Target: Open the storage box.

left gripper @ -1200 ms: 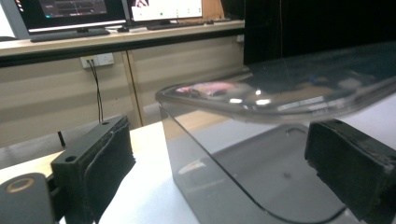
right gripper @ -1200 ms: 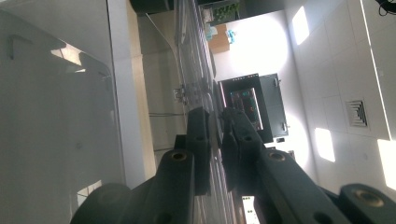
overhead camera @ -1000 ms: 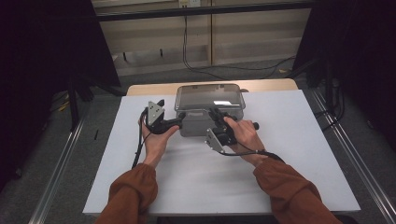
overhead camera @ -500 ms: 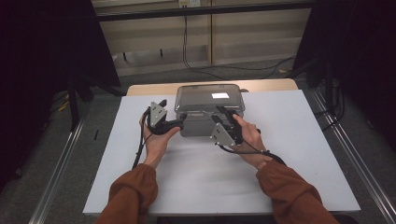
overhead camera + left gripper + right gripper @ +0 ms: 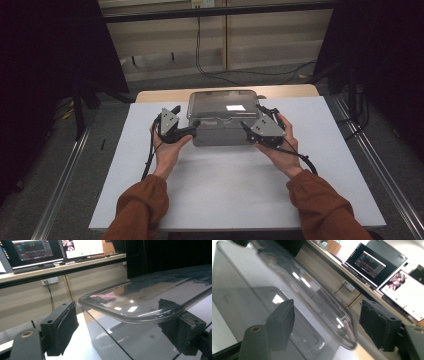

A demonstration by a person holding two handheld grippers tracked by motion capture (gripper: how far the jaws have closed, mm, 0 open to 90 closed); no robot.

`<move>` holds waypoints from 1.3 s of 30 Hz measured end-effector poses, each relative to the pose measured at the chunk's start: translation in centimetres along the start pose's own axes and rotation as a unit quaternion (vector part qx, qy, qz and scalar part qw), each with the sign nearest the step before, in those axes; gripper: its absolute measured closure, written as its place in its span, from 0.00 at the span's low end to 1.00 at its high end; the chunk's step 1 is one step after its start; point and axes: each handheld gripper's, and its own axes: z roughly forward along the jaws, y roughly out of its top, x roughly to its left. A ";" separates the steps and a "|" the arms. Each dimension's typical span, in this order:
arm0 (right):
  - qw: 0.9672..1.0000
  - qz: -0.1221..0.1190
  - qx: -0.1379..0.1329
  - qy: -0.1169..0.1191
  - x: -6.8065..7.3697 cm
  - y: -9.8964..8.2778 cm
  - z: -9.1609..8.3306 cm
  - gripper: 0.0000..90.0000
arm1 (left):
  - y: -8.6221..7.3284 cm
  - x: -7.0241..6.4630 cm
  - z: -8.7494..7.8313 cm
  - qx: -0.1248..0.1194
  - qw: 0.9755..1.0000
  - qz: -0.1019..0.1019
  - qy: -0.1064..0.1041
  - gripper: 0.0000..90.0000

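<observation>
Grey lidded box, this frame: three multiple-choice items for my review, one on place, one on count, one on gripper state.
1. Where does the grey box stand?
A. on the white sheet's far edge, between both grippers
B. on the floor
C. at the sheet's near edge

2. How many lit monitors show in the left gripper view?
A. none
B. two
C. five

3. How does the right gripper stand?
A. shut on a cable
B. clamped on the lid
C. open, jaws astride the box's corner

A: the high view shows it between the left gripper and the right. B: two screens glow there. C: its jaws have just been opening, pads clear.
</observation>
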 end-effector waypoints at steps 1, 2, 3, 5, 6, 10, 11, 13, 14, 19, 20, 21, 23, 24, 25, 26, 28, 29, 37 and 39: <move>1.000 0.007 -0.002 0.000 -0.3 -0.1 -0.1 0.27 | 0.0 0.0 0.0 -0.003 1.000 -0.003 0.000 0.19; 1.000 0.017 -0.003 0.001 -0.6 -0.1 -0.1 0.28 | 0.0 0.0 0.0 -0.003 1.000 -0.002 -0.001 0.19; 1.000 0.021 -0.004 0.004 -0.8 -0.2 -0.1 0.28 | 0.1 0.0 0.0 -0.005 1.000 -0.002 -0.001 0.19; 0.999 0.036 -0.005 0.009 -1.1 -0.4 -0.1 0.28 | 0.2 0.0 0.0 -0.004 1.000 0.005 0.000 0.19; 0.999 0.044 -0.005 0.013 -1.3 -0.6 -0.1 0.30 | 0.2 -0.1 0.0 -0.003 1.000 0.006 0.001 0.19; 0.997 0.070 -0.011 0.034 -1.8 -0.9 0.1 0.39 | 0.5 -0.1 0.0 -0.008 1.000 0.014 0.000 0.22; 0.997 0.074 -0.012 0.035 -1.9 -1.0 0.2 0.39 | 0.6 -0.1 0.0 -0.009 1.000 0.015 -0.001 0.23; 0.996 0.077 -0.016 0.034 -2.1 -1.0 0.2 0.40 | 0.8 -0.1 0.1 -0.011 1.000 0.016 -0.001 0.24; 0.996 0.079 -0.018 0.034 -2.2 -1.0 0.2 0.41 | 0.9 -0.1 0.1 -0.012 1.000 0.015 -0.001 0.24; 0.995 0.089 -0.025 0.032 -2.7 -1.1 0.4 0.42 | 1.1 0.1 0.4 -0.015 1.000 0.013 0.002 0.26; 0.995 0.090 -0.028 0.032 -2.8 -1.2 0.4 0.43 | 1.2 0.2 0.5 -0.017 1.000 0.012 0.002 0.26; 0.995 0.094 -0.031 0.032 -2.9 -1.2 0.5 0.43 | 1.2 0.2 0.5 -0.018 1.000 0.011 -0.001 0.27; 0.995 0.093 -0.035 0.030 -3.0 -1.1 0.5 0.43 | 1.4 0.3 0.6 -0.019 1.000 0.011 -0.004 0.29; 0.994 0.093 -0.038 0.033 -3.1 -1.1 0.6 0.44 | 1.5 0.3 0.7 -0.020 1.000 0.014 -0.003 0.30; 0.994 0.094 -0.040 0.033 -3.1 -1.1 0.6 0.44 | 1.7 0.3 0.7 -0.019 1.000 0.017 -0.005 0.30; 0.994 0.096 -0.042 0.032 -3.2 -1.1 0.7 0.44 | 1.8 0.2 0.7 -0.021 1.000 0.018 -0.005 0.30; 0.993 0.102 -0.042 0.037 -3.3 -1.0 0.8 0.44 | 2.0 0.1 0.9 -0.022 1.000 0.019 -0.008 0.30; 0.993 0.103 -0.047 0.036 -3.5 -0.9 0.9 0.44 | 2.1 0.1 0.9 -0.024 0.999 0.019 -0.012 0.32; 0.992 0.110 -0.052 0.038 -4.1 -0.7 1.3 0.48 | 2.8 0.4 1.2 -0.024 0.999 0.026 -0.020 0.39; 0.992 0.113 -0.053 0.037 -4.1 -0.8 1.3 0.49 | 2.9 0.5 1.4 -0.024 0.999 0.025 -0.022 0.39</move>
